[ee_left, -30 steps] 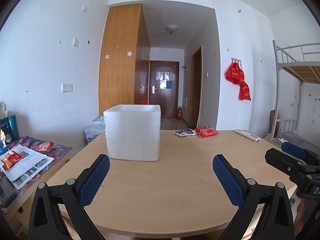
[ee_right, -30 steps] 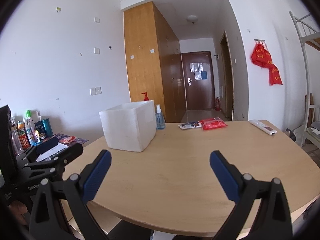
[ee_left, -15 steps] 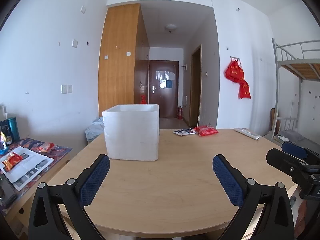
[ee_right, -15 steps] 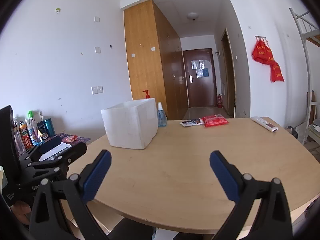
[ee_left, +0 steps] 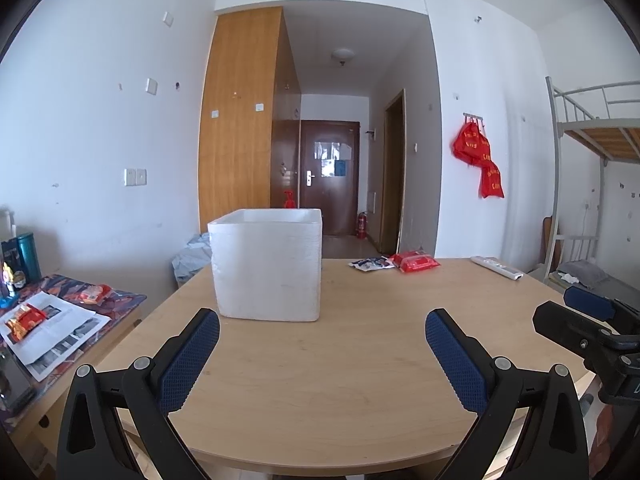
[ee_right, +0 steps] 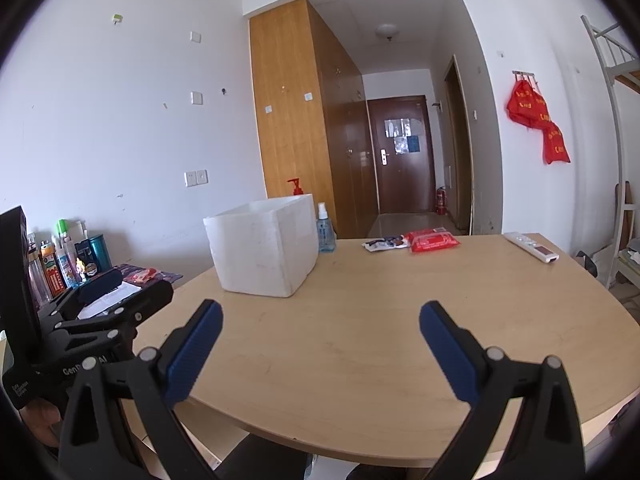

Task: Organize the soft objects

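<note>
A white foam box [ee_left: 267, 264] stands open-topped on the round wooden table [ee_left: 320, 380]; it also shows in the right wrist view [ee_right: 262, 254]. A red soft pack [ee_left: 414, 261] and a small dark-printed pack [ee_left: 370, 263] lie at the table's far edge, also in the right wrist view as the red pack [ee_right: 434, 240] and small pack [ee_right: 385, 243]. My left gripper [ee_left: 322, 344] is open and empty over the near table. My right gripper [ee_right: 320, 340] is open and empty, to the right of the left one [ee_right: 100, 312].
A white remote [ee_right: 530, 246] lies at the far right of the table. A blue spray bottle [ee_right: 325, 228] and a red pump bottle [ee_right: 296, 186] stand behind the box. A side desk [ee_left: 60, 312] with papers and snack packs is at left. A bunk bed [ee_left: 592, 184] is at right.
Both grippers have drifted slightly back and up; the box and packs sit a little lower in view. Nothing on the table has moved.
</note>
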Tool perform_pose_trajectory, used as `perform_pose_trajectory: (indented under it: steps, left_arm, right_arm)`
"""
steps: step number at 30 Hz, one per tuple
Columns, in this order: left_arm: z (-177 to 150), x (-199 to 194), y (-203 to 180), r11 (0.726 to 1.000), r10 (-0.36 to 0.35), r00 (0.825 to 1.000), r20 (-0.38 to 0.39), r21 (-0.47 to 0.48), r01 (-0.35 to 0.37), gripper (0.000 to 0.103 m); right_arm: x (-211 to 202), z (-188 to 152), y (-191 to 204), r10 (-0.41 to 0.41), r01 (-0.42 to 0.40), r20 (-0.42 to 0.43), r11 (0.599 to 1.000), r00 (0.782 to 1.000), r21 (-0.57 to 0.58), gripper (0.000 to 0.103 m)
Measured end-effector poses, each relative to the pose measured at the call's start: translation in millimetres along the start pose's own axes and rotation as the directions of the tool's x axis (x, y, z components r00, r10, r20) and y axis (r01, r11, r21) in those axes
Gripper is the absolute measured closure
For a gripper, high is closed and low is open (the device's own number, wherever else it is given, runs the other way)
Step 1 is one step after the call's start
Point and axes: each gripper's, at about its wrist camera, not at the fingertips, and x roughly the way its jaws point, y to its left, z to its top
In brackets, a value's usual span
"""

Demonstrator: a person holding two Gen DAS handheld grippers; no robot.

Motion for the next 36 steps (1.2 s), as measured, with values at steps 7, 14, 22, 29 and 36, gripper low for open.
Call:
perform_pose_trajectory:
  steps: [7, 14, 22, 29, 36]
  left_arm:
    - [-0.6, -0.7, 0.0, 1.0, 0.003, 1.0, 0.002, -0.001, -0.003, 0.0]
    - [-0.3, -2.0, 1.9, 1.0, 0.001, 1.0, 0.007, -0.002, -0.001, 0.0]
    - [0.2, -2.8, 2.8, 1.0, 0.003, 1.0, 0.007, -0.002, -0.003, 0.0]
    - [0.5, -3.9, 3.2, 1.0, 0.001, 1.0, 0.006, 0.005, -0.001, 0.0]
    - [2.3, -5.4, 4.6, 1.0, 0.002, 1.0, 0.014, 0.0, -0.002, 0.0]
  right_arm:
    - [0.8, 1.2, 1.4, 0.0, 0.0, -0.003, 1.0, 1.0, -0.003, 0.003]
    - [3.7, 2.2, 1.9, 0.0, 0.0, -0.006, 1.0, 1.0, -0.001, 0.003]
    - [3.3, 2.2, 0.9, -0.001, 0.001, -0.004, 1.0, 1.0, 0.002, 0.003]
    - [2.6, 1.5, 0.2, -0.001, 0.001, -0.001, 1.0, 1.0, -0.001, 0.003]
    - [4.4, 1.7, 0.6, 0.002, -0.002, -0.007, 1.0, 1.0, 0.0, 0.003]
